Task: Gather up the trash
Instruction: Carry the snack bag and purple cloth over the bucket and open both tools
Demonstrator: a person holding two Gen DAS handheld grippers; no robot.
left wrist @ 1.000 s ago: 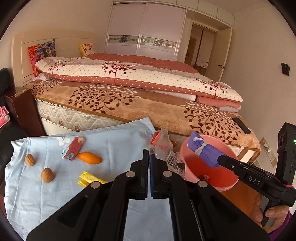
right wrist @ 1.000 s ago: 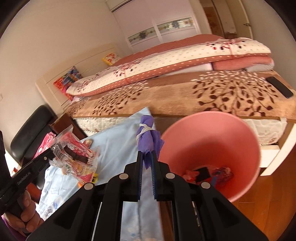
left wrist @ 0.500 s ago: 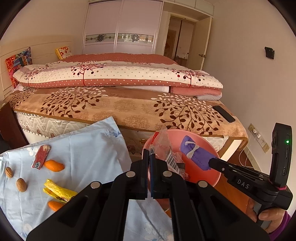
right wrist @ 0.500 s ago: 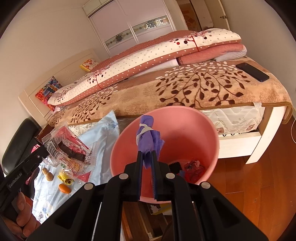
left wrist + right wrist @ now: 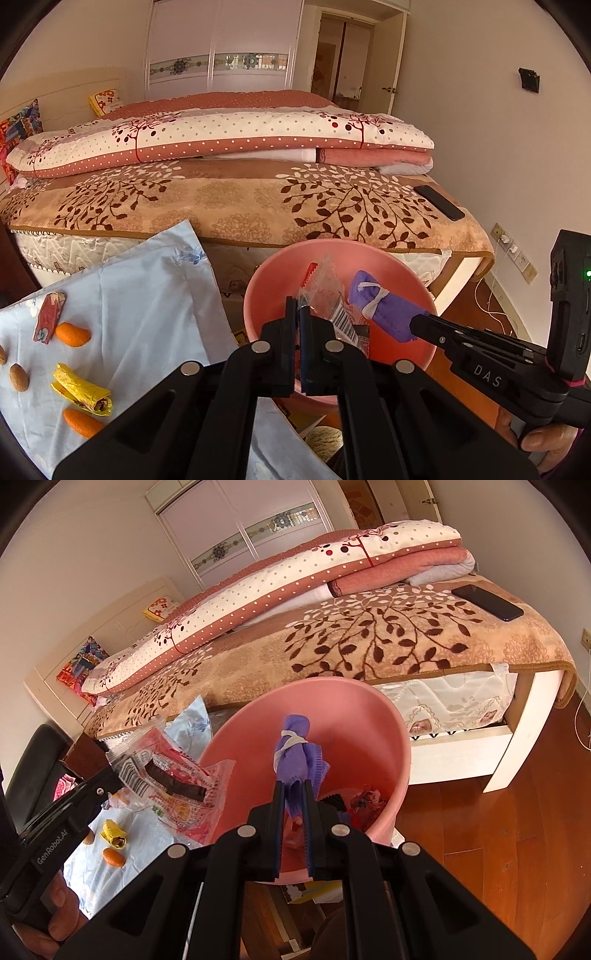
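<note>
Left wrist: claw (image 5: 298, 314) clamping wrapper (image 5: 334, 295), bin (image 5: 266, 280)

Bright daylit bedroom, both my wrist views sharp.
Soft, even light w/ warm cast; sheen on the wood floor (image 5: 491, 834). Heavy fisheye bend: wardrobe (image 5: 221, 48) & walls curve, black vignette at corners. My black arms up close sit in dark shade; no motion blur.

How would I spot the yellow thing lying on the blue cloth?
Beside the bed, a pale blue cloth holds scattered scraps. Near its front edge lies a rolled yellow wrapper, between two orange peels. It alone is shiny yellow and rolled into a tube.
</note>
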